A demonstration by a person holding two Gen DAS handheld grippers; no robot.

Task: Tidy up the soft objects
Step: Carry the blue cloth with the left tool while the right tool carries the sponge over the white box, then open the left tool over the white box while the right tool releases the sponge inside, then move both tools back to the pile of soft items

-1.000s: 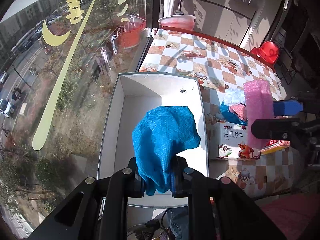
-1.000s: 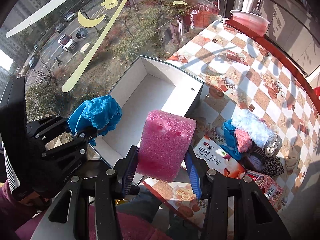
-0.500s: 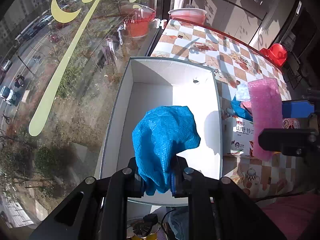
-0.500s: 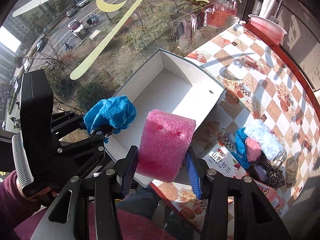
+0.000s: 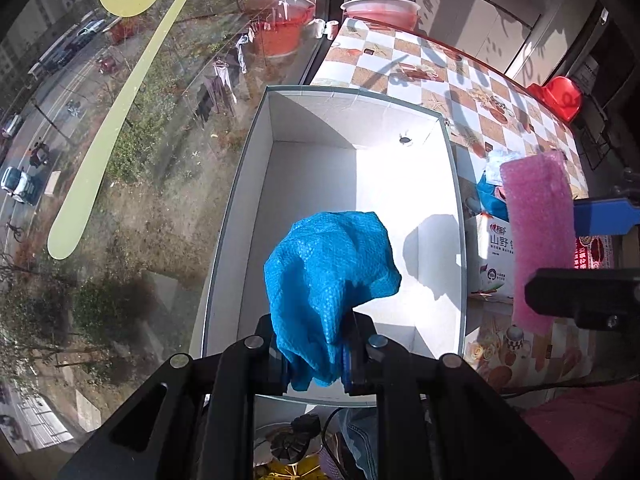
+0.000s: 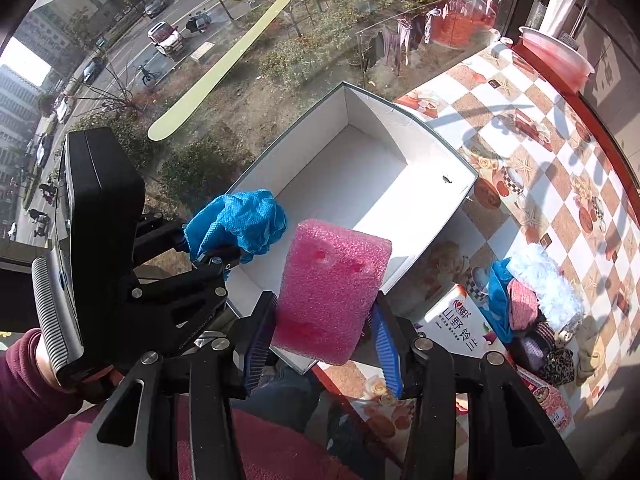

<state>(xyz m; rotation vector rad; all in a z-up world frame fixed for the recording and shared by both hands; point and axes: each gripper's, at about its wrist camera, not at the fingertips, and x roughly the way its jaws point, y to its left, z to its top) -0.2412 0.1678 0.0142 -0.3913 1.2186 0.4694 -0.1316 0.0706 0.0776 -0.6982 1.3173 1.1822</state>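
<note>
My left gripper [image 5: 316, 360] is shut on a crumpled blue cloth [image 5: 330, 280] and holds it above the near end of an open white box [image 5: 356, 188]. My right gripper [image 6: 322, 348] is shut on a pink foam block [image 6: 332, 288], held above the box's near right corner; the block also shows in the left wrist view [image 5: 536, 240]. The box [image 6: 352, 172] has nothing inside. The blue cloth [image 6: 240, 220] and the left gripper [image 6: 208, 244] show at the left of the right wrist view.
A carton with printed characters [image 6: 456, 324] holds a pile of soft items [image 6: 536, 300] to the right of the box. The checkered table [image 6: 540, 128] runs along a large window [image 6: 200, 60]. A red basin [image 5: 380, 10] stands at the far end.
Both grippers have moved toward the window and over the box, keeping their loads. The box now sits more centrally under the blue cloth.
</note>
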